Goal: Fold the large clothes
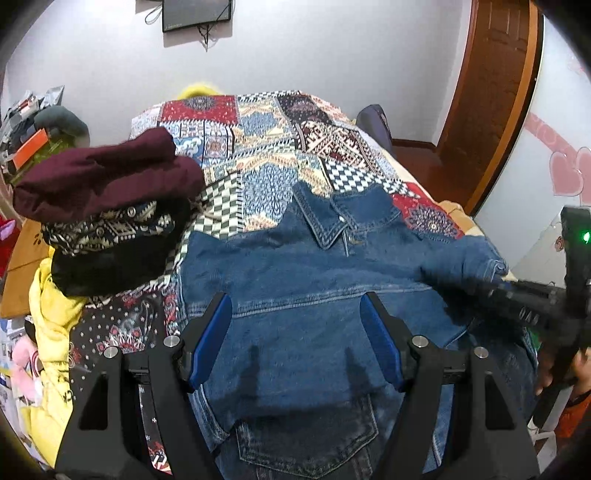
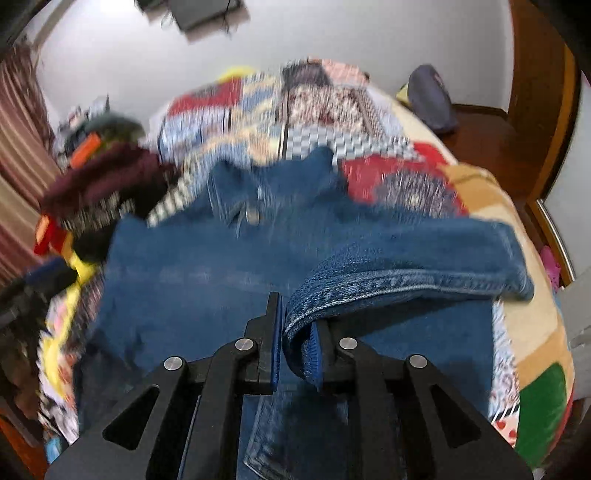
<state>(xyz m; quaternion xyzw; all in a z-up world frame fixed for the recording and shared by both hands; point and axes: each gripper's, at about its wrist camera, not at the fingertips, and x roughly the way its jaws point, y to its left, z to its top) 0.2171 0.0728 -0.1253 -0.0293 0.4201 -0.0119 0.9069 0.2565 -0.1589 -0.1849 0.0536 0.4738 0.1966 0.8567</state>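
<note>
Blue denim jacket (image 1: 314, 280) lies spread, collar away, on the patchwork bedspread (image 1: 266, 147). The left gripper (image 1: 295, 343) hovers above its middle, fingers wide apart and empty. The right gripper (image 2: 299, 339) pinches the jacket's sleeve cuff (image 2: 369, 291) between nearly closed fingers.

White walls (image 1: 332, 55) carry a dark screen (image 1: 197, 14); a wooden door (image 1: 491, 92) stands right of the quilt-covered bed (image 1: 258, 122).

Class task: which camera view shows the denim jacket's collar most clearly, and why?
The left wrist view: the collar lies sharp there, stitching and snap visible on the denim jacket. The right wrist view shows the same collar smeared by motion blur.
</note>
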